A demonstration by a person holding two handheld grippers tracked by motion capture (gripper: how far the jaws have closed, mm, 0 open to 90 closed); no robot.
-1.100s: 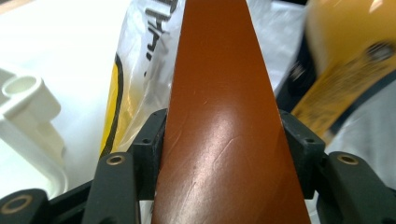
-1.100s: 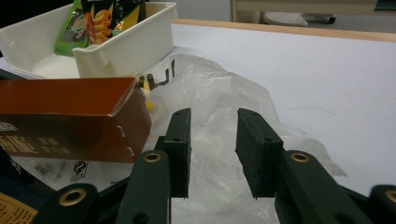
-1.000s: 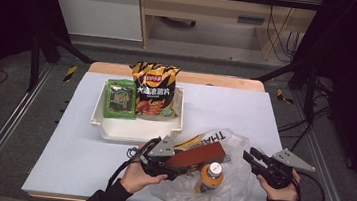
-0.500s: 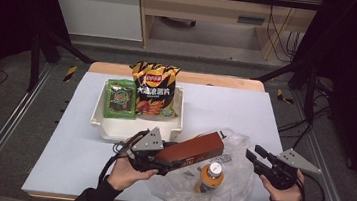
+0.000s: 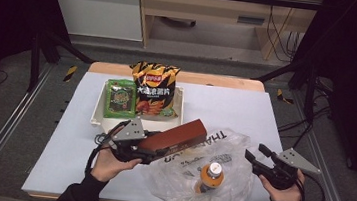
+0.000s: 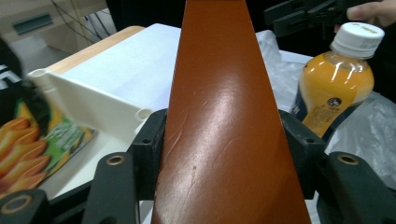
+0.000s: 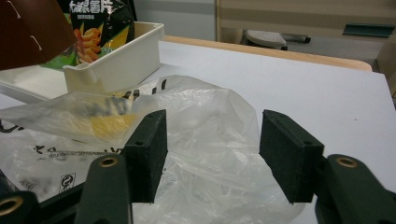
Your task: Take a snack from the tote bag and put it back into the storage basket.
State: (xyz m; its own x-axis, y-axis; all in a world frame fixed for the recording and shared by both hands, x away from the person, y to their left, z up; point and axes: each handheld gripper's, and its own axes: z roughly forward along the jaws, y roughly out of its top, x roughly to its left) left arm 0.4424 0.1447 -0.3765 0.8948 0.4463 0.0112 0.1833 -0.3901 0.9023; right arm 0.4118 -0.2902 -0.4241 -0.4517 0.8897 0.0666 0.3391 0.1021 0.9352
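Unpacking is the step I judge to be in hand: my left gripper (image 5: 148,150) is clamped on a long brown box (image 5: 175,136), its pads pressing both long sides, as the left gripper view shows plainly. I hold the box lifted clear of the plastic bag (image 5: 198,183), tilted, its far end pointing toward the white tray (image 5: 95,114) that sits far and left on the table (image 5: 225,110). In that tray stand a chip bag (image 5: 155,90) and, to its left, a green packet (image 5: 120,98).

My right gripper (image 5: 255,161) hovers at the right edge of the plastic bag; its jaws have just been opening and now stand apart, with only loose film of the bag lying between and beyond them, nothing gripped. An orange bottle (image 5: 211,175) with a white cap lies in the bag, near the middle.

Next, I think, the box has to travel left and far, over the tray's near wall, and be laid in the free space beside the chip bag. That calls for levelling the box first so its long end does not knock the chip bag over.
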